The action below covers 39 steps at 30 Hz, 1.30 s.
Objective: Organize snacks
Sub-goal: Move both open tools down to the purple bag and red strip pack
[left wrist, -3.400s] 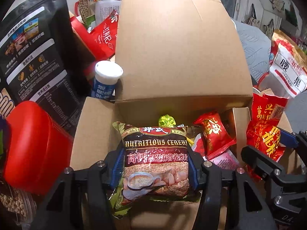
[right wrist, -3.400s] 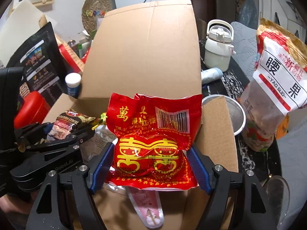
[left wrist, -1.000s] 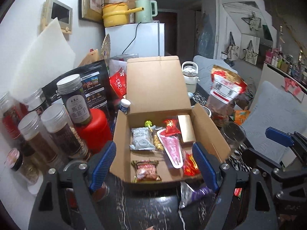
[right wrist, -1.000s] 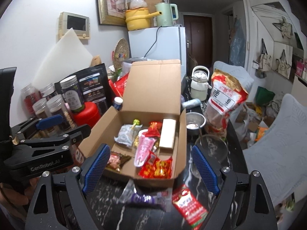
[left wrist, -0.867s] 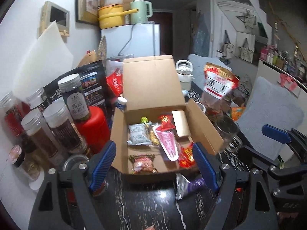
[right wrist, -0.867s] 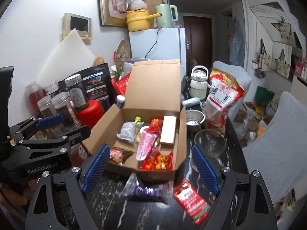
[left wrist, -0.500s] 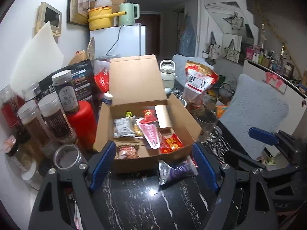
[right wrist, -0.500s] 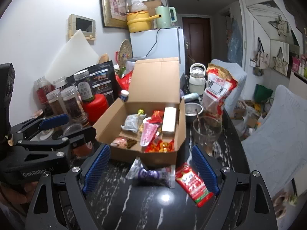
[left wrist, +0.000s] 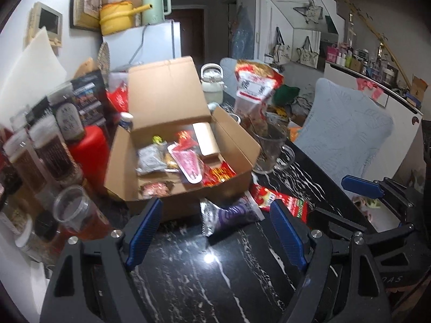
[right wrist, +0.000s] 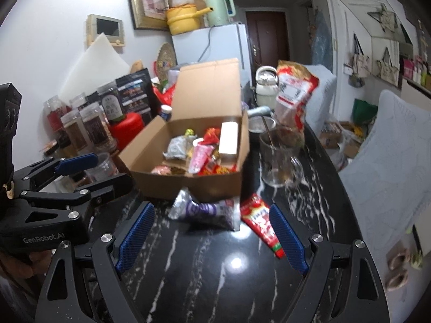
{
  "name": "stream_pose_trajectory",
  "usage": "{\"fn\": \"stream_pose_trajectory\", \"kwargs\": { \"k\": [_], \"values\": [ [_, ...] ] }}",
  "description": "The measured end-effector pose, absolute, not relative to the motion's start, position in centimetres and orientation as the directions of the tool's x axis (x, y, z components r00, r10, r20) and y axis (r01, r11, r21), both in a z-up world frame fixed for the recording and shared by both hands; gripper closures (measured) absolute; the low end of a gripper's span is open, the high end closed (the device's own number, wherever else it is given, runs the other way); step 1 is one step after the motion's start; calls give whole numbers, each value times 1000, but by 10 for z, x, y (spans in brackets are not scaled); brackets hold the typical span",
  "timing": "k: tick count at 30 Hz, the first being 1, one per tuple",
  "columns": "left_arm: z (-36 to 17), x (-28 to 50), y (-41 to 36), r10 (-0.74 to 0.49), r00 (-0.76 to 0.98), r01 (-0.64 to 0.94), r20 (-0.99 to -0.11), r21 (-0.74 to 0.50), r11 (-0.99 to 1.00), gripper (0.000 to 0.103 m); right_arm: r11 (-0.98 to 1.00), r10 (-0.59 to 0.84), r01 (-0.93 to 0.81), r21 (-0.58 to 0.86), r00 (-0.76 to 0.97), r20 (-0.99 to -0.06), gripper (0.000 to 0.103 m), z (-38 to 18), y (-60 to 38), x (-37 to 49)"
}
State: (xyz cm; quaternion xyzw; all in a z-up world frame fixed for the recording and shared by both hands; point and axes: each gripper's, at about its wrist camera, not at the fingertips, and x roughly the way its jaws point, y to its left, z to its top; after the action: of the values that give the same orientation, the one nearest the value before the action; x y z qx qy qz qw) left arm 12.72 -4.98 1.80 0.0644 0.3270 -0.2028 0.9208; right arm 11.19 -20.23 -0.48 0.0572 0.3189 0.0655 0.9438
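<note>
the cardboard box [left wrist: 188, 199] sits on the black marble table [left wrist: 215, 282] with its lid flap standing up at the back, and it's already got a pile of snacks in it: a silver packet [left wrist: 150, 158], a pink wrapper [left wrist: 188, 164] lying across the middle, a pale rectangular box [left wrist: 206, 141] against the right wall, a red-and-yellow pack [left wrist: 219, 173] at the front right and a brownish one [left wrist: 156, 188] at the front left. the left wrist view is blurry so none of the printing is readable. just in front of the box, on the table, lies a silver and purple packet [right wrist: 204, 212], its top edge touching or very nearly touching the box wall, can't quite tell. right beside it is a red sachet [right wrist: 261, 223], flat on the marble. left gripper [left wrist: 215, 231] is spread wide with nothing between its blue pads, the purple packet sitting in the gap further out. right gripper [right wrist: 210, 234] is the same deal, wide apart and empty, both loose snacks framed between its fingers. to the right of the box there's a glass mug [right wrist: 280, 161] with a big bag of cashews [right wrist: 293, 94] behind it, partly hidden. left of the box is a red tub [right wrist: 126, 129] and a cluster of jars [right wrist: 86, 129], several cut off or smeared. a bit of a hand shows at the bottom left of the right wrist view, mostly dark.
</note>
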Motion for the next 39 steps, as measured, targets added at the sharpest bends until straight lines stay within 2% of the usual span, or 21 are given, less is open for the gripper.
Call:
{"fn": "stream_pose_trajectory", "kwargs": {
  "k": [7,17,33,39],
  "values": [
    [-9,140,-59,-340,669,423,-661,-37,905,21,986,137,-41,164,764,-631,15,-31,-226,117],
    [-40,164,-60,-333,649,347,-684,-123,930,21,985,136,-23,170,706,-695,15,-70,-253,142],
    [-73,215,-82,-199,653,206,-731,-81,975,21,992,116,-37,119,626,-771,15,-115,-279,202],
    [-90,230,-86,-97,645,147,-758,-1,989,21,993,119,-82,88,594,-796,15,-126,-275,217]
  ]
}}
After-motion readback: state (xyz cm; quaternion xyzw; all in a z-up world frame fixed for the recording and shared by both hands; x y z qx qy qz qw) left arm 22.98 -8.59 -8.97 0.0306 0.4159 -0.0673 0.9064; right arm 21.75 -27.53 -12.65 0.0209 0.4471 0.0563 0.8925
